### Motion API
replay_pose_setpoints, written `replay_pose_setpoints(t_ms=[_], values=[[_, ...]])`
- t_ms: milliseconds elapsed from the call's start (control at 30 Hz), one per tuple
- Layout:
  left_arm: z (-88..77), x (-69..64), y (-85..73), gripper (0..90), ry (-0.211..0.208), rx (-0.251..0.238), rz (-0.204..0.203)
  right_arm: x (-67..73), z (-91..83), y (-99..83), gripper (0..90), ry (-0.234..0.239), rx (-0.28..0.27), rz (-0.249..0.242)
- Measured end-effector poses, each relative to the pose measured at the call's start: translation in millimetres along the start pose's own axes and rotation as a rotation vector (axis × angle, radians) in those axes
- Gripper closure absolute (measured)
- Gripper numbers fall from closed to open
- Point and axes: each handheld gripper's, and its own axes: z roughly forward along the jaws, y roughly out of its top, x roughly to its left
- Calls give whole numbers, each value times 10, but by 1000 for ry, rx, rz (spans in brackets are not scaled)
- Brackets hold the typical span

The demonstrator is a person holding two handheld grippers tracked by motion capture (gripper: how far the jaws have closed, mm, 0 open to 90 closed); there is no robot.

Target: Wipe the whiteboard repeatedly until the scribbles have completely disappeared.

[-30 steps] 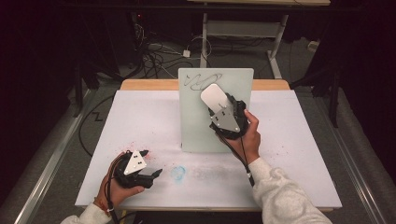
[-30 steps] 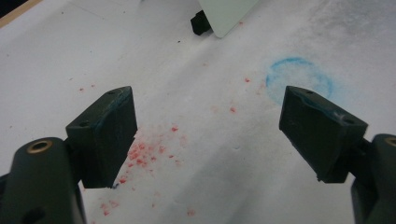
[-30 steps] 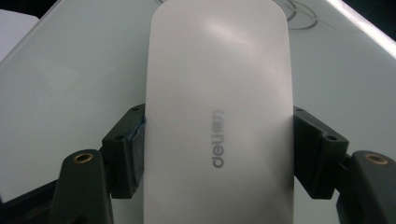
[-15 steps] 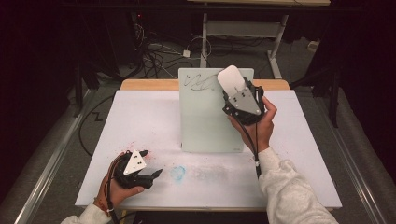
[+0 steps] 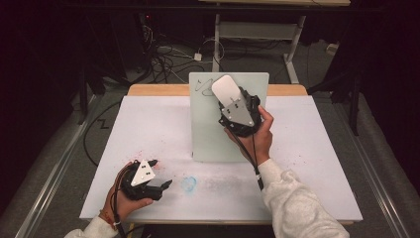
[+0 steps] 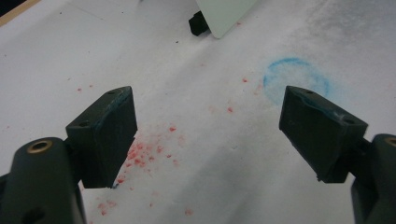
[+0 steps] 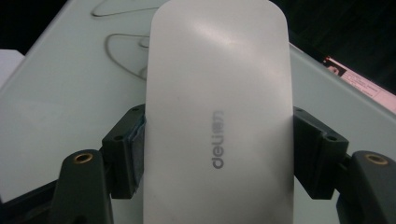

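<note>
From the high view, your right gripper (image 5: 229, 97) is over the upper part of the pale green rectangular whiteboard (image 5: 210, 134), which stands tilted at the far middle of the white paper-covered table (image 5: 317, 163). Clamped in it is the smooth white rounded-oblong board eraser (image 5: 224, 89), its far end lying close below the thin pen scribbles (image 5: 202, 83) at the board's top left corner. Your left gripper (image 5: 159, 174) rests low at the near left of the table, well apart from the board, with its jaws spread and nothing between them. Just beside its tips sits a faint blue chalky ring (image 5: 188, 184) on the paper.

In the left gripper view, the two black jaws stand wide apart over the white surface, empty. Red crumbs (image 6: 140, 156) lie scattered between and beside the left jaw, and the blue ring (image 6: 296, 79) is just ahead of the right jaw. The lower corner of the green board (image 6: 224, 14) and its small black foot (image 6: 198, 23) show at the top.

In the right gripper view, both jaws press against the long sides of the white eraser (image 7: 219, 107) (grey "deli" lettering runs along its face). Behind it lies the green board (image 7: 60, 98), with looped pen lines (image 7: 122, 46) to the eraser's left.
</note>
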Motion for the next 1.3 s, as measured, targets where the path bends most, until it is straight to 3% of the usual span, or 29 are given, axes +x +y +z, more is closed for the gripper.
replay_pose_setpoints(t_ms=[200,367,600,833,900,1067,1300], values=[[-3,4,-4,186,-1,-2,-1,199,9,-8,308,38,2,-40],[-7,5,-3,185,0,-3,-1,259,9,-17,308,46,1,-54],[0,1,0,185,0,0,2,223,24,13,308,62,-3,-81],[0,7,-8,185,-7,-1,-1,77,87,189,308,10,-17,-43],[-3,17,-11,185,-3,-1,-1,48,110,245,308,15,-17,-29],[-4,18,-12,185,-5,-3,0,155,144,305,308,11,-18,-43],[-12,13,-10,186,-1,-6,1,407,144,265,308,48,-15,-82]])
